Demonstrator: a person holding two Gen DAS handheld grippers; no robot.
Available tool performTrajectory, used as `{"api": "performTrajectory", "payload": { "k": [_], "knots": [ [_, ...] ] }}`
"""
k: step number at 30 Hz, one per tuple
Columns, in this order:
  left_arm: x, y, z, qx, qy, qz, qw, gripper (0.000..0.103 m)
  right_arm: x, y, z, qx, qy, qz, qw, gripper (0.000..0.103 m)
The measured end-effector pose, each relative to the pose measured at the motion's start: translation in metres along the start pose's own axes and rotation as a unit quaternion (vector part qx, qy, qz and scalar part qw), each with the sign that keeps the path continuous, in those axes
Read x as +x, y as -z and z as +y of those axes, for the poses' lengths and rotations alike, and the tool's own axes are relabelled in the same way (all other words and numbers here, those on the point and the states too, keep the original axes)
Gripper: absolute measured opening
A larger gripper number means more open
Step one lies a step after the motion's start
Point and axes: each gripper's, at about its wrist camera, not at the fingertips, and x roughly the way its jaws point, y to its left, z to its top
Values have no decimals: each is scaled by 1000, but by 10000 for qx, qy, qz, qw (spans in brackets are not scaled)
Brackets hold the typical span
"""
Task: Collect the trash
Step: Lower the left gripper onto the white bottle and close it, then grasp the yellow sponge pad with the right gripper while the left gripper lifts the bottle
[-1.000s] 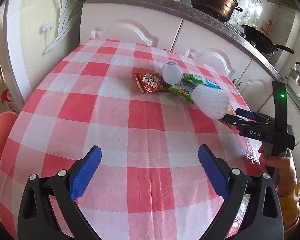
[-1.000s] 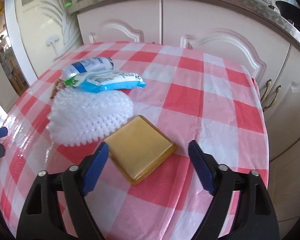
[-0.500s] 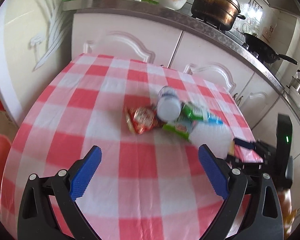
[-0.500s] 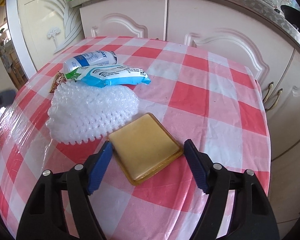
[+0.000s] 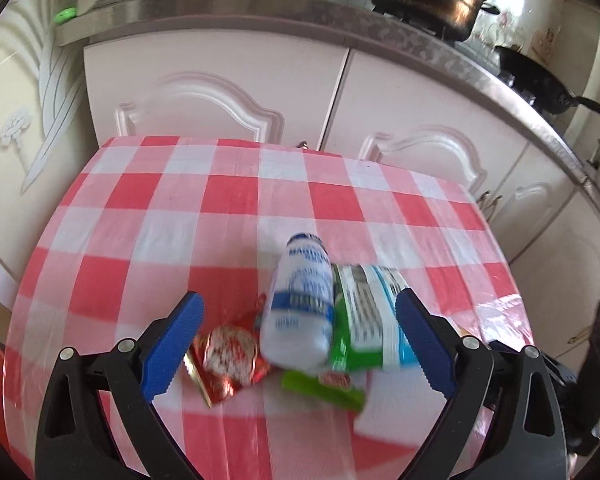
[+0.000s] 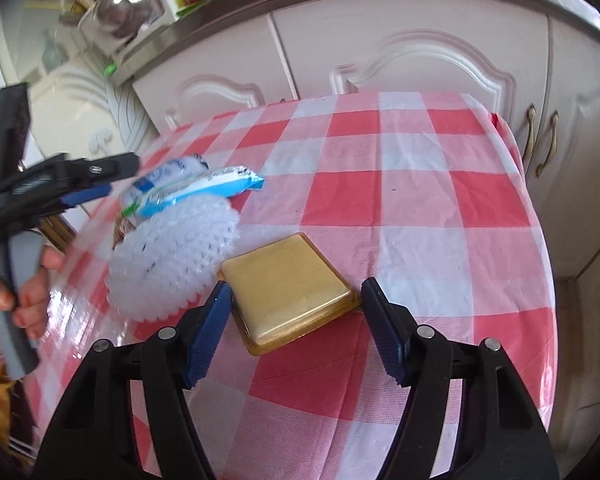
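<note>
Here, my right gripper (image 6: 296, 328) straddles the near end of the flat gold tray (image 6: 288, 288) on the checked tablecloth (image 6: 420, 200); its blue pads have just been narrowing, and they stand part-open on either side of the tray, the left pad all but at the rim, the right a little clear, with no squeeze yet that I can see. To do this well, I judge I should centre the tray between the pads before they meet, so the first contact does not skate it across the slick cloth, and take it by its rim rather than its smooth top. Just beside it on the left sits the white foam net (image 6: 172, 256), touching the tray's corner, so I should keep my left pad from snagging it. My left gripper (image 5: 296, 340) hangs wide and empty over the other heap: the white bottle (image 5: 300, 304) lies on its side between the red wrapper (image 5: 228, 356) and the blue-and-white packet (image 5: 376, 320), with a green wrapper (image 5: 324, 392) beneath. That view is blurred, so I would settle before picking one piece. Cabinets (image 5: 220, 92) stand behind the table.
</note>
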Motion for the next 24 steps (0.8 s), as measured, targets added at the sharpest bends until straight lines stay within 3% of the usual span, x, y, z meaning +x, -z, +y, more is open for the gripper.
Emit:
{"api": "performTrajectory", "payload": {
  "k": [3,7,12,24],
  "knots": [
    [18,-7,1,-51,35,253,9997,69,-2,0,-2,88,-70,-28,9999,67],
    [39,-8,8,-245,77,525,9983,60,-3,0,-5,211,-184,-60,9996,67],
    [42,-3,8,-276,167,515,9982,47,-5,1,-9,363,-269,-107,9989,67],
    [17,14,10,-245,229,352,9988,44,-8,1,-22,796,-465,-225,9955,66]
  ]
}}
